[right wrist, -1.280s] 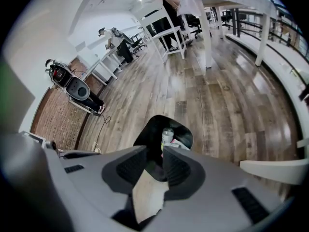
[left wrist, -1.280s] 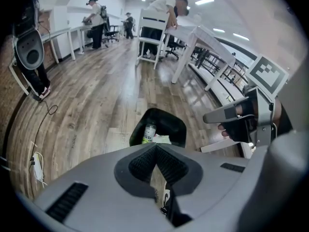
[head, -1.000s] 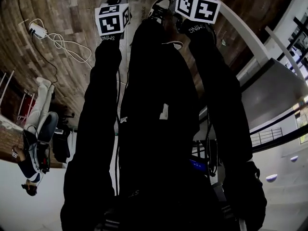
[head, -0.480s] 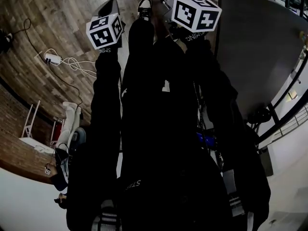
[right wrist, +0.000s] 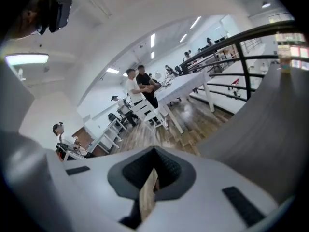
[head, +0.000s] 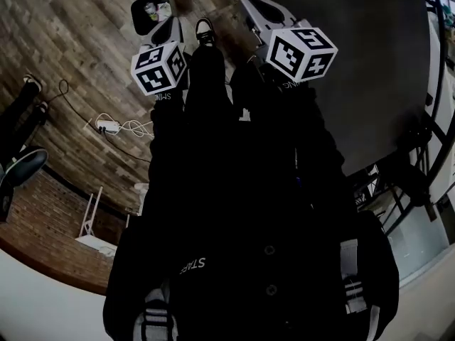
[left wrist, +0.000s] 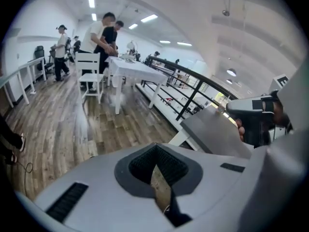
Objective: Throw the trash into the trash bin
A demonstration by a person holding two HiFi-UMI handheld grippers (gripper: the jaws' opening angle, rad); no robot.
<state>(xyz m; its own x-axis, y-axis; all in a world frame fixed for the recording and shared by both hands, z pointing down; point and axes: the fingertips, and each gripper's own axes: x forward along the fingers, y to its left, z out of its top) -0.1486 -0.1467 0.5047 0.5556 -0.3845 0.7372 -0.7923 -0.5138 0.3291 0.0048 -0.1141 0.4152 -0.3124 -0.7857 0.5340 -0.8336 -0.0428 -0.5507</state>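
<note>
A black trash bin [head: 151, 9] with some light scraps inside stands on the wood floor at the top of the head view. My left gripper [head: 166, 30], under its marker cube, hangs just below and to the right of the bin. My right gripper [head: 254, 7] is raised further right, beside the grey table [head: 370, 69]. In the left gripper view the left gripper [left wrist: 157, 167] has its jaws shut, with only a thin slit between them. The right gripper [right wrist: 153, 172] looks the same in its own view. I see no trash in either.
A power strip with a white cable [head: 117, 126] lies on the floor at the left. Another person's legs [head: 21, 105] are at the far left. People [left wrist: 104, 33] stand by a white table and chair [left wrist: 89, 74], with a black railing [left wrist: 193, 88] beyond.
Both grippers have risen in front of me. The head view has swung, so the trash bin now shows at the top and the grey table fills the upper right.
</note>
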